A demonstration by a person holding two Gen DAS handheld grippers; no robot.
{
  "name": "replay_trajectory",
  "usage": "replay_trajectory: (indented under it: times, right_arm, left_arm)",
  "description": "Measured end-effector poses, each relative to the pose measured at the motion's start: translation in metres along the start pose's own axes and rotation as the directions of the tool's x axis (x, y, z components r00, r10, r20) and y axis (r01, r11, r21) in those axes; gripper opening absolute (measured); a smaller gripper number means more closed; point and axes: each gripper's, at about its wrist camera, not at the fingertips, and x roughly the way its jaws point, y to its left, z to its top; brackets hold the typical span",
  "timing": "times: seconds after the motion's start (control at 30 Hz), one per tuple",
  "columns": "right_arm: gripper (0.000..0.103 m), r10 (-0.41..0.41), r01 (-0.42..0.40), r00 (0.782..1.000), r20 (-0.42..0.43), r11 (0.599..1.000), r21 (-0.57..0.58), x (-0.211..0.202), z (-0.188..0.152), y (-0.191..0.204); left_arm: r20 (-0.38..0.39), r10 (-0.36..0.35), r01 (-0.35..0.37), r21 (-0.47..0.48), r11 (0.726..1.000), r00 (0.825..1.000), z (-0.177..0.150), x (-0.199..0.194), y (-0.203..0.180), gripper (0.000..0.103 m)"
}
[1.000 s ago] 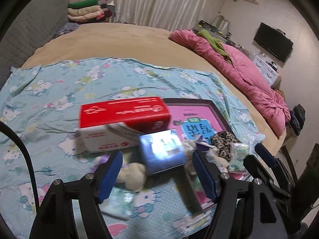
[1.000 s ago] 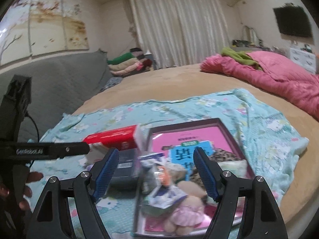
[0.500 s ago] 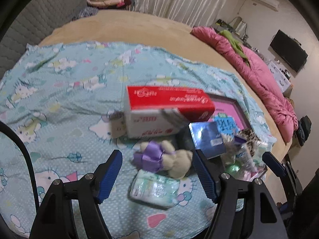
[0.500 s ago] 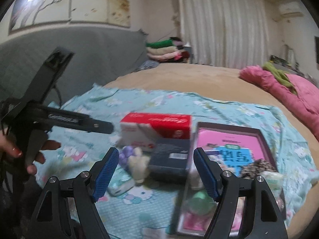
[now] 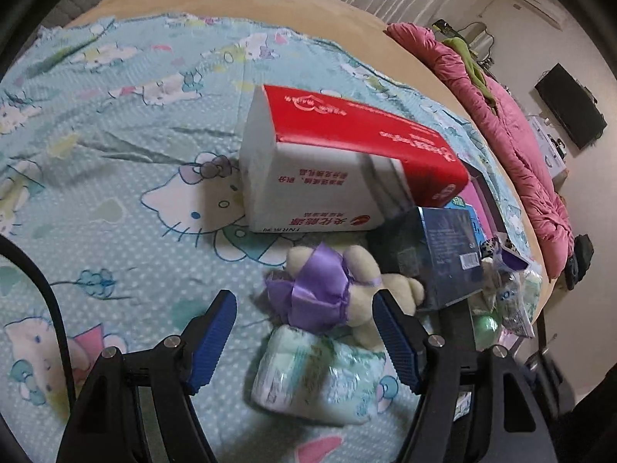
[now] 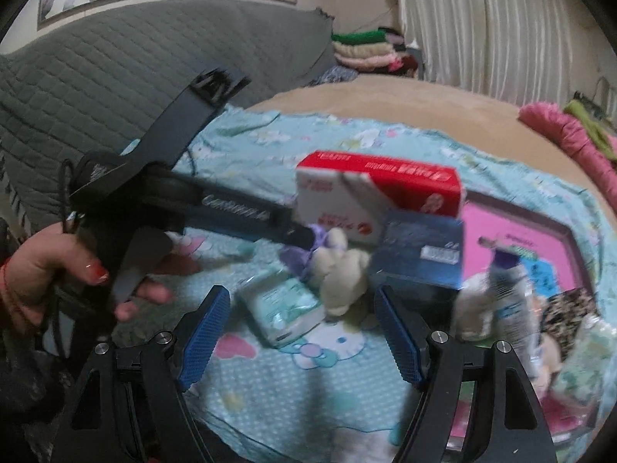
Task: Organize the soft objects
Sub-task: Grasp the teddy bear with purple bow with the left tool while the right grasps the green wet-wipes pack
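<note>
Clearly much remains: your left claw [image 5: 302,326] is released around the plush bear [image 5: 339,289], with the tissue pack [image 5: 320,378] at 6 o'clock; right claw [image 6: 302,328] released too.

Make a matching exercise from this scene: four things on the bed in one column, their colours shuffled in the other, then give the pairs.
Things:
1. plush toy's ribbon
2. large box top
3. small box
4. quilt

Colours:
A. pink
B. dark blue
C. purple
D. red

Pairs: 1-C, 2-D, 3-B, 4-A
</note>
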Motion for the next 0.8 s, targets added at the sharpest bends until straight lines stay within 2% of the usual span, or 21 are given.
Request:
replay_trajectory:
  times: [0.2,0.57,0.8]
  right_arm:
    - [0.079,0.024,-0.026,0.997,-0.071,0.999,-0.019,0.030,-0.007,0.010]
    - [0.079,0.002,-0.009,0.991,-0.130,0.998,-0.056,0.080,-0.008,0.008]
    - [0.080,0.010,-0.014,0.993,-0.120,0.999,-0.038,0.100,-0.004,0.005]
  left_arm:
    - [-0.044,-0.027,0.026,-0.013,1.000,0.999,0.008,0.022,0.007,0.073]
    - [-0.044,-0.078,0.079,0.021,0.997,0.996,0.013,0.031,0.011,0.073]
    - [-0.044,-0.115,0.116,0.018,0.993,0.992,0.014,0.032,0.013,0.057]
